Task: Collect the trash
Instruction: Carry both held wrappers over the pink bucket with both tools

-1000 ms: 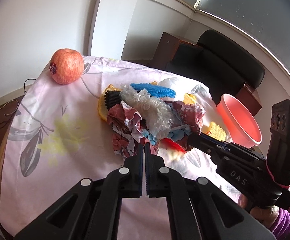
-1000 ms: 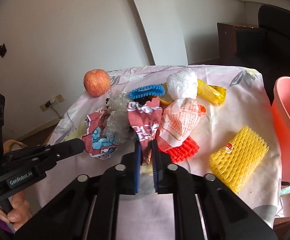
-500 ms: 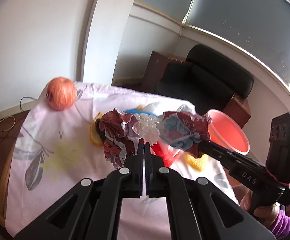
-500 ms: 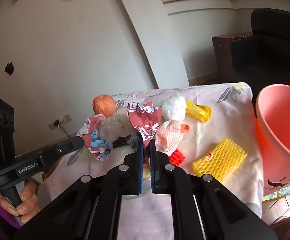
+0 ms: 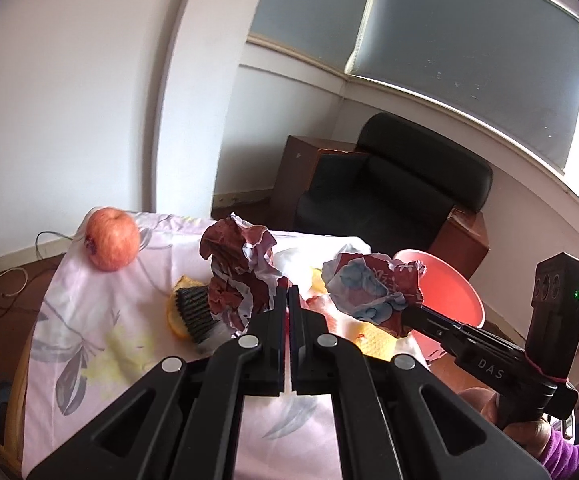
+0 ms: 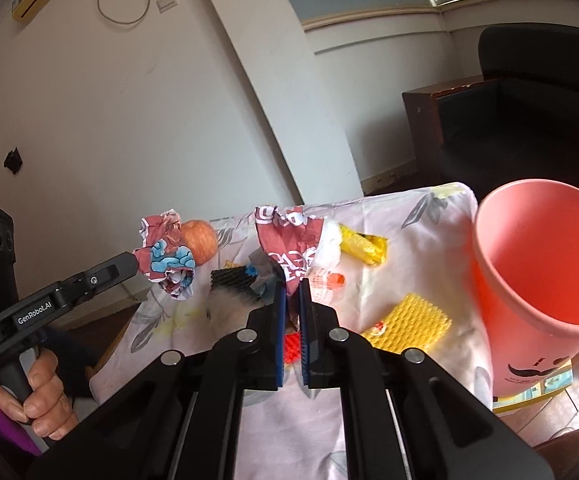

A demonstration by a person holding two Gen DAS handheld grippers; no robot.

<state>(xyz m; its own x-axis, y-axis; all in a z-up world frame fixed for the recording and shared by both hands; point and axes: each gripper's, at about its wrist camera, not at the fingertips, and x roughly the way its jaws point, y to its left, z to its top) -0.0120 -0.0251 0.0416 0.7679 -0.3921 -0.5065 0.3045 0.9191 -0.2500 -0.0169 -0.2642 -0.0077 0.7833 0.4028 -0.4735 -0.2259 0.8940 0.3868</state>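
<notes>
Both tongs were clamped shut, each on a scrap of crumpled wrapper, and both scraps hung clear of the worktop (image 6: 429, 240).

The left tongs (image 5: 288, 294) pinched a dark red wrapper (image 5: 237, 268) by its lower edge, so that the crushed paper stood up and to the left of the tips. The right tongs (image 6: 292, 294) gripped a red printed wrapper (image 6: 289, 240) the same way, by the bottom edge, with the sheet fanning upward above the tips. From the left side, that second piece showed blue and red print (image 5: 369, 284) at the end of the other tool.

The pink bin (image 6: 541, 276) stood to the right of the right tongs, past the edge of the cloth, its mouth tipped towards them. Just beyond the tips lay more litter: a yellow foam net (image 6: 409, 320), a yellow packet (image 6: 363, 246), a black brush (image 6: 233, 280). An apple (image 5: 111, 238) sat far off to the left of the left tongs.

To my eye these wrappers would be nearly weightless, soft and springy, and likely slick on the printed face. A pinch on a thin edge might let them slide; a fold or a bunched part looked the surer place to hold.
</notes>
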